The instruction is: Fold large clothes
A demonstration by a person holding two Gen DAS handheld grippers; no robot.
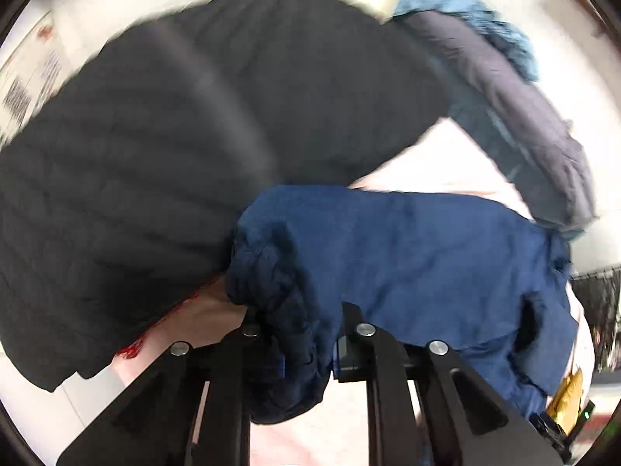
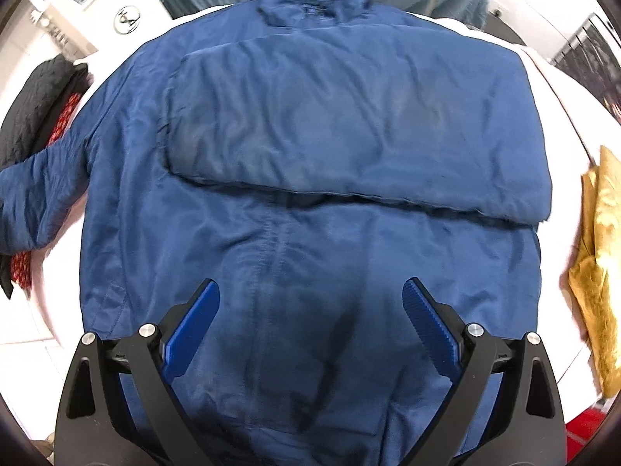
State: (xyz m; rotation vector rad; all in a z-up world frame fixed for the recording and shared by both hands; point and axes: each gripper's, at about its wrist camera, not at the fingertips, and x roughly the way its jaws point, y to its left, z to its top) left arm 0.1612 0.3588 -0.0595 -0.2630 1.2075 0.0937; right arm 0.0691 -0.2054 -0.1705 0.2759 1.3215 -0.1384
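Left wrist view showing the left gripper (image 1: 300, 334) closing tight on a bunched fold of the blue jacket (image 1: 427, 248), cloth wadding up between the jaws and spilling down over them. Catching also, and only here, a big black quilted garment (image 1: 174, 136) filling the upper left, blurring badly, plus a dark navy garment (image 1: 516, 108) and a lighter teal one (image 1: 465, 11) lying beyond it at the upper right. Glimpsing a strip of the pale surface (image 1: 446, 163) between the black garment and the blue cloth, and a scrap of yellow fabric (image 1: 568, 392) at the lower right edge.

Right wrist view giving the whole picture instead: blue jacket (image 2: 310, 155) lying flat and back-up on the white surface (image 2: 559, 124), collar at the far end, one sleeve folding across the upper back from the right. Other sleeve (image 2: 35, 202) stretching off to the left, its end running out of the picture. Right gripper (image 2: 310, 310) hovering over the lower back of the jacket, jaws standing wide apart, blue pads (image 2: 194, 330) gripping nothing. Showing too a yellow garment (image 2: 597, 256) beside the jacket on the right and a black one with red patterned lining (image 2: 42, 116) on the left.
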